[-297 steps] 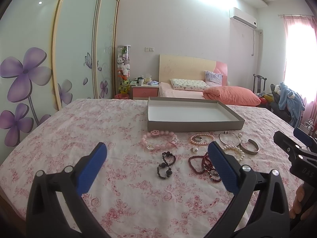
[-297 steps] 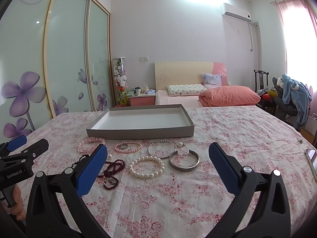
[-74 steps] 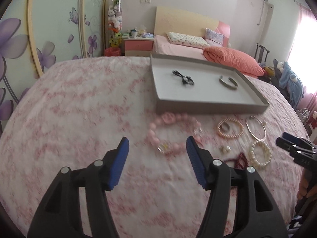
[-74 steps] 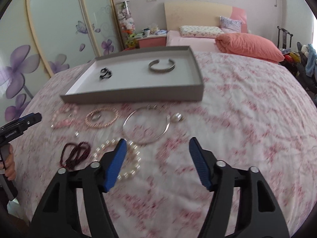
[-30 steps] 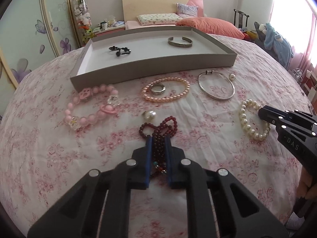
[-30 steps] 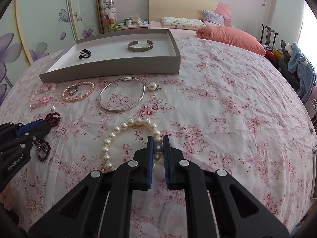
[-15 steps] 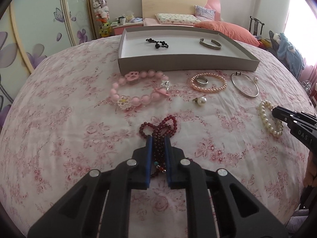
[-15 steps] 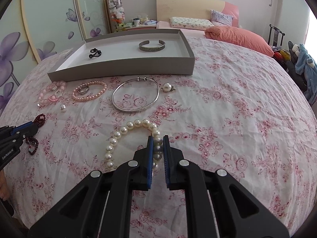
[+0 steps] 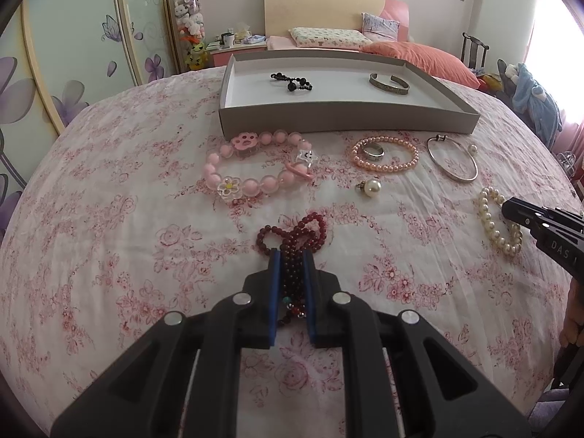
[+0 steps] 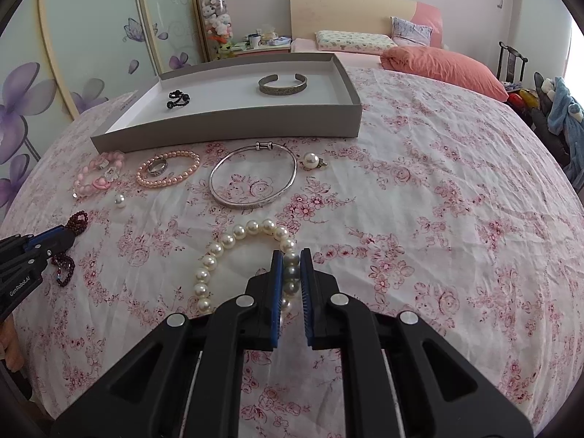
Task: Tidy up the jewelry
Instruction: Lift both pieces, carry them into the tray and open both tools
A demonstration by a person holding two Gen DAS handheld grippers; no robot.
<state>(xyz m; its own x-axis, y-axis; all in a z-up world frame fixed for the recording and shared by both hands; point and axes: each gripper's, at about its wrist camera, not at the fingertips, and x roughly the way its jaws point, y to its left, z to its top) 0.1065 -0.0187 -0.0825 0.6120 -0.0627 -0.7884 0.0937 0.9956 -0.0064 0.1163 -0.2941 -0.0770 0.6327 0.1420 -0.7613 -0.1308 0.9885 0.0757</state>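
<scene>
The left gripper (image 9: 292, 255) sat at the bottom centre of its view, its blue pads nearly together and clamped on the dark red bead bracelet (image 9: 295, 233), whose loops spilled out ahead of the tips onto the floral bedspread (image 9: 109, 237). The right gripper (image 10: 291, 255), low and central in its own view, was likewise almost closed, pinching the near right part of the white pearl bracelet (image 10: 233, 241), the rest of which curved away to the left on the cloth.

Farther up the left wrist view lay a loose pearl bead (image 9: 373, 187), then the pink charm bracelet (image 9: 255, 168) at centre left and a pink pearl bracelet (image 9: 385, 154) with a silver ring (image 9: 373, 150) inside it. A silver bangle (image 9: 452, 158) lay right of those.

Beyond them, in the upper middle, stood the grey tray (image 9: 346, 122), holding a black bead bracelet (image 9: 292, 81) on its left and a metal cuff (image 9: 388, 84) on its right.
</scene>
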